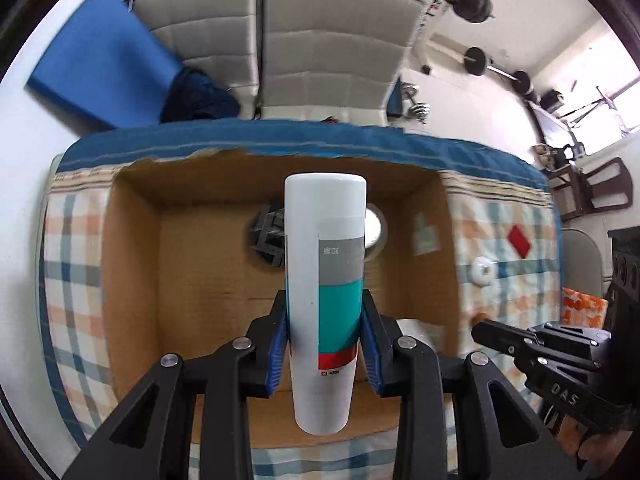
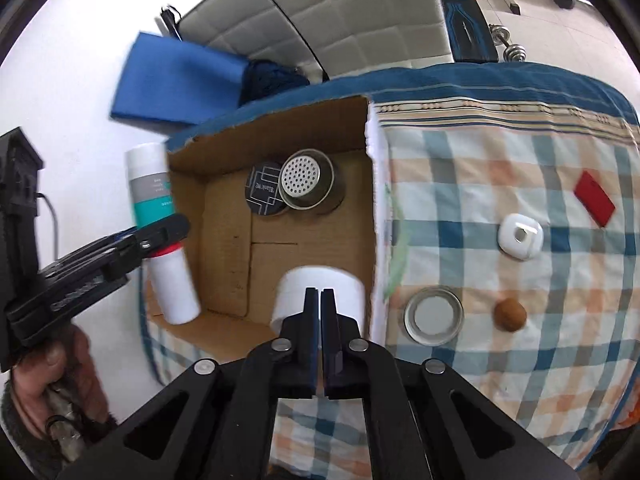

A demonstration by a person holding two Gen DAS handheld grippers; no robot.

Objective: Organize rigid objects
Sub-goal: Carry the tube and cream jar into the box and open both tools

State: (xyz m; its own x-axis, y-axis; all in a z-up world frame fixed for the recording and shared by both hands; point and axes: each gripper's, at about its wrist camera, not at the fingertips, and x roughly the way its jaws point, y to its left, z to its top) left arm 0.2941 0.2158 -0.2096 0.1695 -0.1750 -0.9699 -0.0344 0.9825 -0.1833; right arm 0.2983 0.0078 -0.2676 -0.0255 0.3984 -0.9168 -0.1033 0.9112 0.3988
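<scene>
My left gripper (image 1: 325, 320) is shut on a tall white bottle (image 1: 325, 280) with grey, teal and red bands, held upright above the open cardboard box (image 1: 132, 280). The bottle also shows in the right wrist view (image 2: 160, 232) at the box's left wall. In the box lie a metal strainer cup (image 2: 306, 184), a dark round disc (image 2: 262, 194) and a white cylinder (image 2: 320, 296). My right gripper (image 2: 320, 296) is shut and empty, over the box's near right corner in front of the white cylinder.
On the checked cloth right of the box lie a metal lid ring (image 2: 434, 316), a brown ball (image 2: 510, 314), a white square gadget (image 2: 520, 236) and a red card (image 2: 594, 198). A grey sofa (image 1: 320, 40) with a blue cushion (image 1: 100, 64) stands behind.
</scene>
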